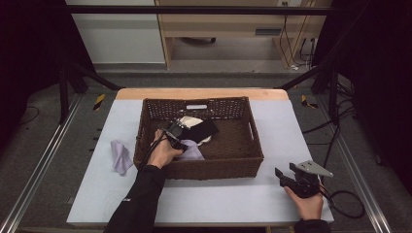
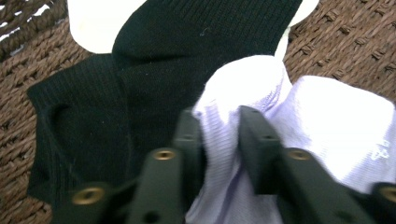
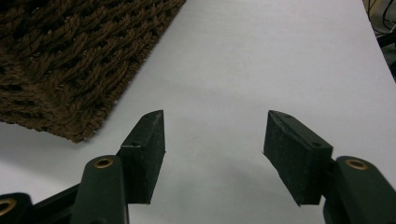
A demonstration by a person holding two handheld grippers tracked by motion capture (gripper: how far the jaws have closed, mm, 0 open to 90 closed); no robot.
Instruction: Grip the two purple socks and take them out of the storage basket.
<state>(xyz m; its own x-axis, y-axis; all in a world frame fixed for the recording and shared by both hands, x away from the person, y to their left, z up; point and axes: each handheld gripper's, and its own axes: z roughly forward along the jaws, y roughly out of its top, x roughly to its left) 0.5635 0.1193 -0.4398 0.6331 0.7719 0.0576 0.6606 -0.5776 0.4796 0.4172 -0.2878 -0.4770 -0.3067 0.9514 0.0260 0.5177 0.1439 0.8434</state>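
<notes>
Lavender ribbed cotton sock (image 2: 261, 135) sits pinched in the left gripper (image 2: 219, 140) inside the brown woven wicker basket (image 1: 252, 145), beside a black sock (image 2: 140, 93). Right gripper (image 3: 215, 140) idles, jaws apart, over the white tabletop (image 3: 261, 56), farther off. Its lavender mate (image 1: 120, 156) lies left, outside.

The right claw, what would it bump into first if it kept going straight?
Probably nothing soon: the open right claw points over bare white table cover. The brown wicker basket lies off to its left, beside its path.
</notes>
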